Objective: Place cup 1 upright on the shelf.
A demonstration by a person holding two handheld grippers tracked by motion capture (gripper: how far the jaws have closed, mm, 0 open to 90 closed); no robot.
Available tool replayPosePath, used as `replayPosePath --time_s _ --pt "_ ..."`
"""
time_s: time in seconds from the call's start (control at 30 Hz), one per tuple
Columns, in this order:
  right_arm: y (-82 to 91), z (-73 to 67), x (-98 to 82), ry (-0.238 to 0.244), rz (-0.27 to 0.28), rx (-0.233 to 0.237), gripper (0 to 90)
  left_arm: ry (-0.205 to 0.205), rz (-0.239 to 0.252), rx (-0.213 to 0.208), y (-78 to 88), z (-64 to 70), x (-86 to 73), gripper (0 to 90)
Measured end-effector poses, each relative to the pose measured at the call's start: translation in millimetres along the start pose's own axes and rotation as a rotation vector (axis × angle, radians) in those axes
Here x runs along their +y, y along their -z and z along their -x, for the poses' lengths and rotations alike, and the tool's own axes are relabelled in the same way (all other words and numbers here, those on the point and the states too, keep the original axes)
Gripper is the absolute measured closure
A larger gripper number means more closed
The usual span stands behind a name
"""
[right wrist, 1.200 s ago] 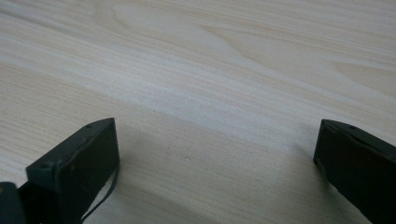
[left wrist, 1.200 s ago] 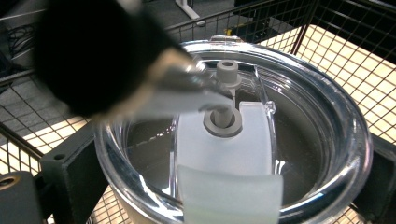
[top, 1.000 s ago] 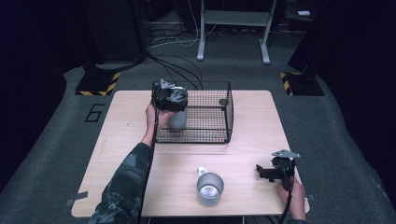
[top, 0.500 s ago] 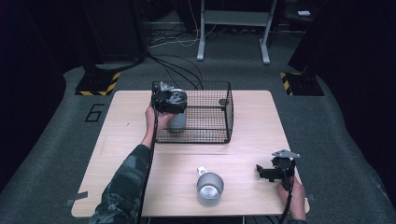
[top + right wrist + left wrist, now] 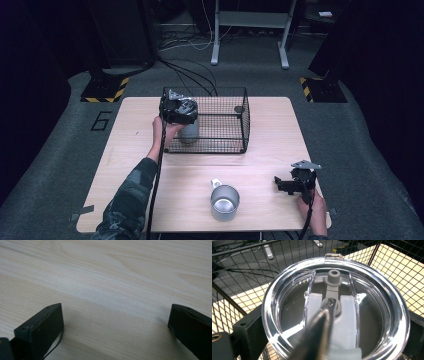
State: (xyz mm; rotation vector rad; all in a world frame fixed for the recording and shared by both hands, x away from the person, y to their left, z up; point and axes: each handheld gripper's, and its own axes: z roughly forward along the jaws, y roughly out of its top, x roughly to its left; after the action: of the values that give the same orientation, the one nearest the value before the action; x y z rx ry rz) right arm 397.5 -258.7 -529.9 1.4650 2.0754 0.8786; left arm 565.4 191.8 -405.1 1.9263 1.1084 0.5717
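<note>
The lidded tumbler point(image 5: 335, 312) sits clamped between the left gripper's point(image 5: 178, 111) fingers point(image 5: 249, 332).

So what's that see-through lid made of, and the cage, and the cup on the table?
The lid looks like clear glossy plastic: you see through it and it glints. The cage seems to be thin black metal wire in a grid. The cup looks like brushed, silvery metal, probably steel.

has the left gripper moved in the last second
No. The left gripper sits at the same near-left corner of the wire basket, clamped on the tumbler.
</note>
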Motion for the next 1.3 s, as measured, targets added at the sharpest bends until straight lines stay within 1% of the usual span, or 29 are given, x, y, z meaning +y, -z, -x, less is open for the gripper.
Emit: replayPosePath --time_s 0.07,0.23,0.33,0.43,0.5,0.57,0.6,0.63,0.7,0.83,0.9,1.03,1.17,1.3 --pt "0.0 0.0 0.0 0.000 0.000 0.000 0.0 0.004 0.000 -0.003 1.2 -0.3 -0.6 3.5" --pt "0.0 0.0 0.0 0.000 0.000 0.000 0.0 -0.003 -0.007 0.000 1.2 1.3 -0.1 3.4" --pt "0.0 0.0 0.0 0.000 0.000 0.000 0.0 0.001 -0.004 -0.001 1.7 0.2 -0.1 3.3" --pt "0.0 0.0 0.0 0.000 0.000 0.000 0.0 0.014 -0.002 -0.001 2.8 -0.3 -0.2 3.2" --pt "0.0 0.0 0.0 0.000 0.000 0.000 0.0 0.010 -0.005 0.003 3.3 0.7 0.3 3.0" --pt "0.0 0.0 0.0 0.000 0.000 0.000 0.0 0.012 0.009 -0.001 5.3 1.0 1.4 2.2" --pt "0.0 0.0 0.0 0.000 0.000 0.000 0.0 0.015 0.017 -0.003 6.9 1.2 2.6 1.4" --pt "0.0 0.0 0.0 0.000 0.000 0.000 0.0 0.011 0.027 0.009 9.0 1.8 3.7 0.8" --pt "0.0 0.0 0.0 0.000 0.000 0.000 0.0 -0.001 0.031 0.009 13.3 2.6 5.7 0.0" --pt "0.0 0.0 0.0 0.000 0.000 0.000 0.0 0.001 0.036 0.013 22.8 2.9 7.5 0.0" --pt "0.0 0.0 0.0 0.000 0.000 0.000 0.0 -0.005 0.039 0.017 27.5 3.1 8.5 0.0" --pt "0.0 0.0 0.0 -0.001 0.000 0.000 0.0 -0.015 0.044 0.012 38.4 5.2 10.3 0.0" --pt "0.0 0.0 0.0 -0.001 0.000 0.000 0.0 -0.034 0.049 0.008 51.9 7.4 12.3 0.0" --pt "0.0 0.0 0.0 0.000 0.000 0.000 0.0 -0.046 0.049 -0.010 62.4 9.1 12.0 0.0"
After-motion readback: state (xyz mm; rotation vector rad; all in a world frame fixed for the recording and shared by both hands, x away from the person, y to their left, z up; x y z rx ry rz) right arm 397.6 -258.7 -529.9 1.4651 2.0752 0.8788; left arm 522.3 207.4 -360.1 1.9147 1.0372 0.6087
